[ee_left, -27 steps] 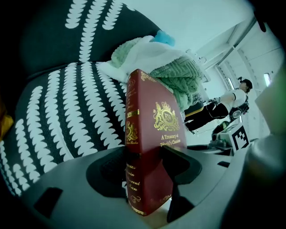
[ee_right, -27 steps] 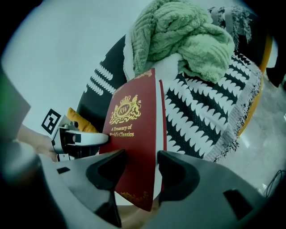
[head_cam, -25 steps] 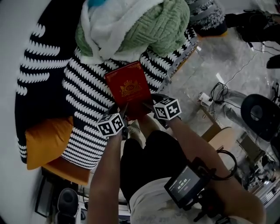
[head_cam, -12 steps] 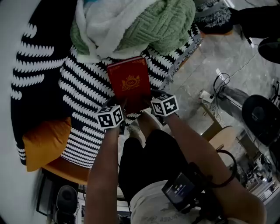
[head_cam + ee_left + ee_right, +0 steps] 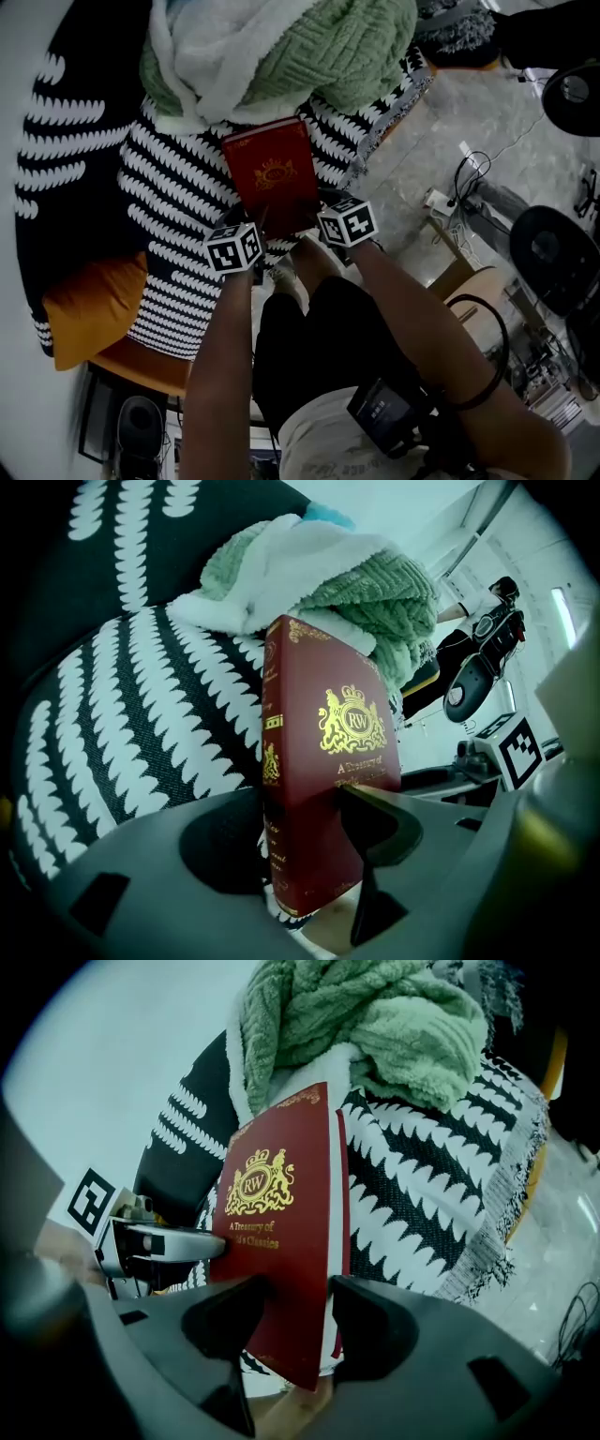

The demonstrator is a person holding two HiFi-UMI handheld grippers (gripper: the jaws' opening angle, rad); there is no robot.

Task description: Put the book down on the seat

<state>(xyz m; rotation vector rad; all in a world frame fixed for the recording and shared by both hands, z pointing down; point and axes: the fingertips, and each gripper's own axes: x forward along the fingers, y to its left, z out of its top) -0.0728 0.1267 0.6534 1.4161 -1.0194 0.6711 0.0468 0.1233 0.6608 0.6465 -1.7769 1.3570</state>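
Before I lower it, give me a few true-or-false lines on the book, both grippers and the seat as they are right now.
1. The left gripper and the right gripper both grip the book. True.
2. The book's cover is blue. False: it is red with gold print.
3. A green and white blanket is piled on the seat beyond the book. True.
4. The seat's cover is plain grey. False: it is black with rows of white marks.
5. An orange cushion lies on the person's right. False: it is on the left side of the head view.
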